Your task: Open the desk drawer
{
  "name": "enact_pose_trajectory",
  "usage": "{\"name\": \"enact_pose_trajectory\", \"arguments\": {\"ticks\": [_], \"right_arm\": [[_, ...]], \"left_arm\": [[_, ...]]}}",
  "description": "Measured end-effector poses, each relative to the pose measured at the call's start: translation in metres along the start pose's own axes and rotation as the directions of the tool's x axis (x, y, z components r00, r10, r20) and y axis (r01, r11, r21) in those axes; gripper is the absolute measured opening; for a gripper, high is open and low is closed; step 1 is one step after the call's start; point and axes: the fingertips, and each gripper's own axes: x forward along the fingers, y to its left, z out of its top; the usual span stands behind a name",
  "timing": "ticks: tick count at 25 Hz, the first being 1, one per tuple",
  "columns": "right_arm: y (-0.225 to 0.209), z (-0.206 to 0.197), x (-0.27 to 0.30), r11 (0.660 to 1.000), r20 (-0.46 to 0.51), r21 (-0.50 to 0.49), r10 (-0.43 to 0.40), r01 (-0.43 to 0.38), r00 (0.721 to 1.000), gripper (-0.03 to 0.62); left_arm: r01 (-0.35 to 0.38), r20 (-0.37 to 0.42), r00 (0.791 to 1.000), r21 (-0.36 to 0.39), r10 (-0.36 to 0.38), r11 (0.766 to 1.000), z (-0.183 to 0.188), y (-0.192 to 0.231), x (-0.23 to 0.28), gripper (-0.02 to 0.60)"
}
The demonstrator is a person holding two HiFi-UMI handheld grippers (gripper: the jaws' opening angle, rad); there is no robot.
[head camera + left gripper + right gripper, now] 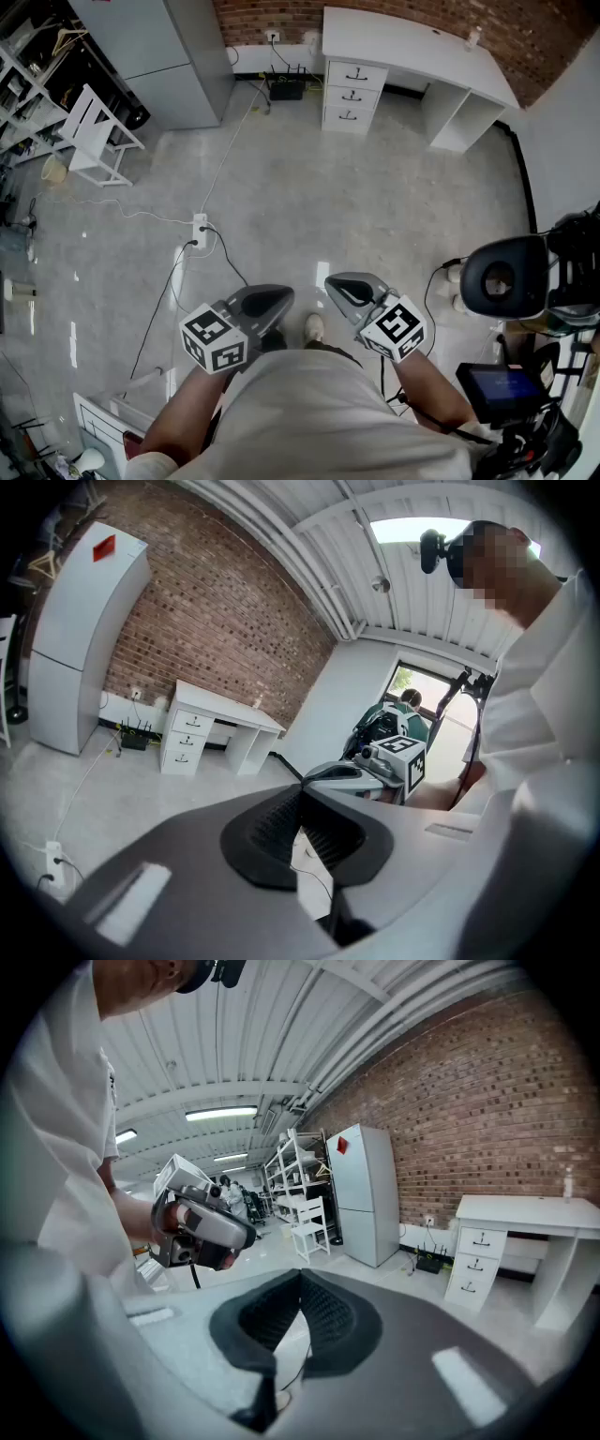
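The white desk stands far across the room against the brick wall, with a stack of three closed drawers at its left end. It also shows in the left gripper view as the desk with drawers, and in the right gripper view as the desk with drawers. I hold the left gripper and the right gripper close to my body, several steps from the desk. Both are shut with nothing between the jaws.
A tall grey cabinet stands at the back left, with a white chair and shelving beside it. A power strip and cables lie on the floor between me and the desk. Camera equipment stands close at my right.
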Motion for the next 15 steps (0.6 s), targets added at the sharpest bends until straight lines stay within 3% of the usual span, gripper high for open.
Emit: {"name": "enact_pose_trajectory", "arguments": {"ticks": [7,15], "right_arm": [[-0.054,0.008,0.032,0.999,-0.020,0.015,-0.029,0.029,0.999,0.003],[-0.113,0.045,0.140,0.994,-0.058,0.041,-0.100,0.103,0.993,0.003]], "left_arm": [[0.049,-0.004,0.999,0.033,-0.049,0.998,0.039,0.041,0.034,0.006],[0.117,-0.044,0.992,0.073,-0.114,0.990,0.086,0.160,0.025,0.006]]}}
